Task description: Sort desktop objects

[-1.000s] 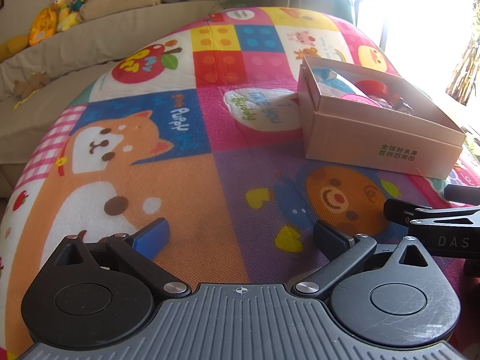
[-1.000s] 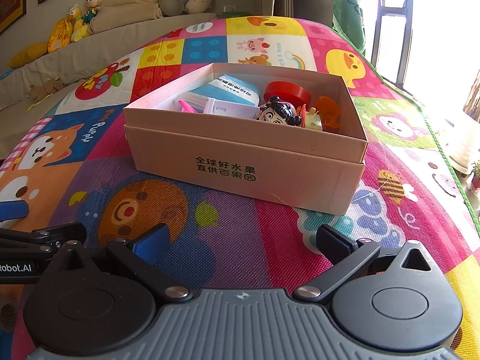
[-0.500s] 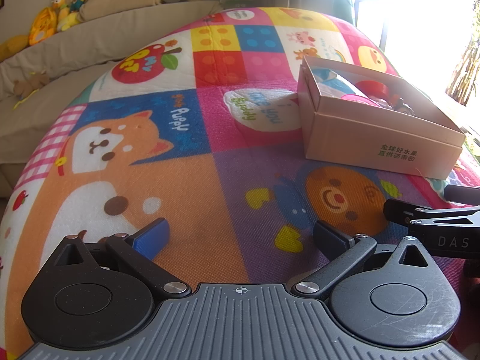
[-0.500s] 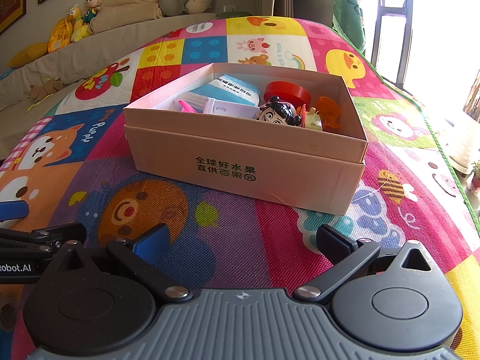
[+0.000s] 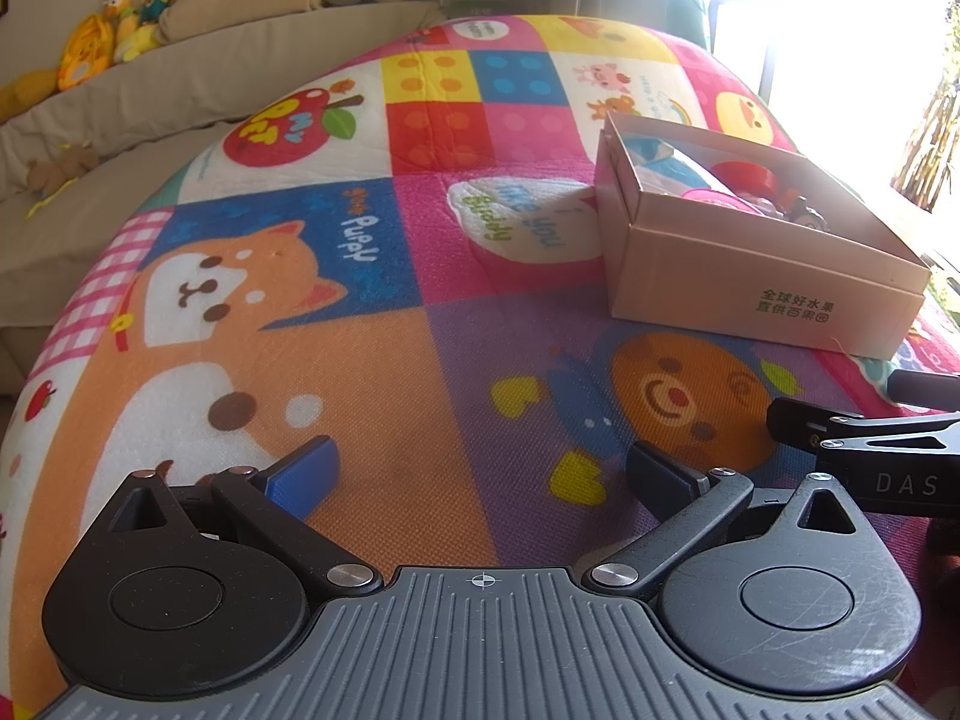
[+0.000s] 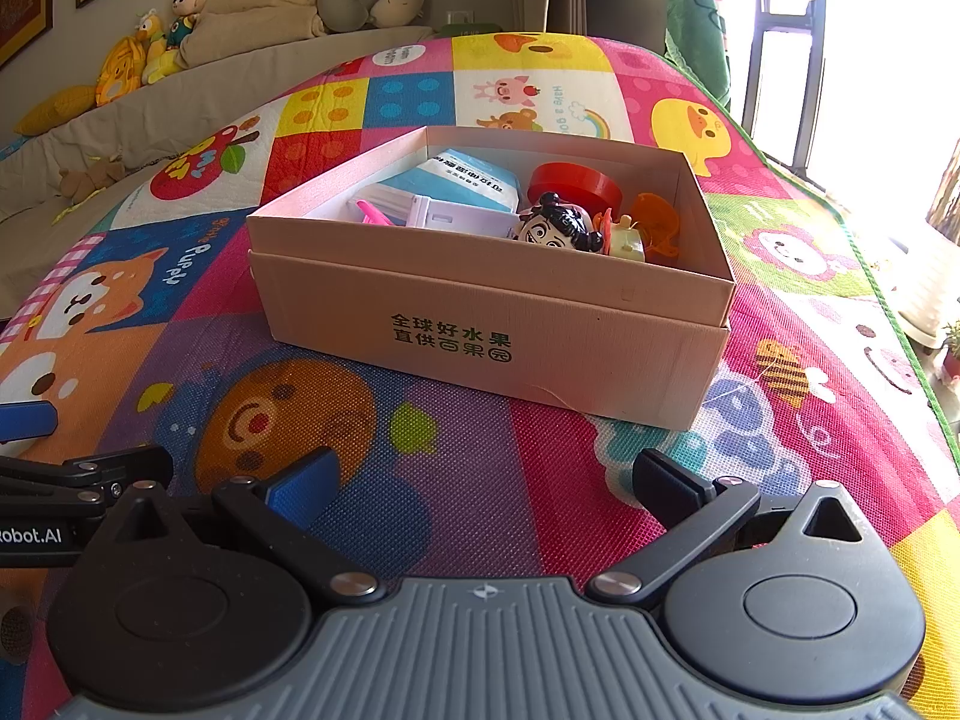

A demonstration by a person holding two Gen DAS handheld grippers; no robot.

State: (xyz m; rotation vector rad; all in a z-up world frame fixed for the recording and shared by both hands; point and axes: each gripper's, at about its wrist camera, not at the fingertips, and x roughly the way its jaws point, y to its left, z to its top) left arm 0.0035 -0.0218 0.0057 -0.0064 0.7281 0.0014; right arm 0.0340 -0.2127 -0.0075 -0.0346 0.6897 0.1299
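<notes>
A pink cardboard box (image 6: 480, 330) with green print sits on the colourful play mat (image 6: 480, 480). It also shows in the left wrist view (image 5: 750, 294) at the right. Inside lie a doll head with black hair (image 6: 558, 231), a red disc (image 6: 576, 183), an orange piece (image 6: 657, 219), a blue-white packet (image 6: 462, 180), a white block (image 6: 462, 219) and a pink piece (image 6: 372, 213). My right gripper (image 6: 486, 480) is open and empty, low over the mat in front of the box. My left gripper (image 5: 480, 474) is open and empty, to the left of the box.
A beige sofa (image 5: 150, 90) with plush toys (image 5: 120, 30) and a neck pillow (image 6: 372, 0) runs along the back left. A bright window (image 6: 870, 30) and the mat's green edge (image 6: 888, 312) are at the right. The right gripper's arm (image 5: 870, 456) shows in the left view.
</notes>
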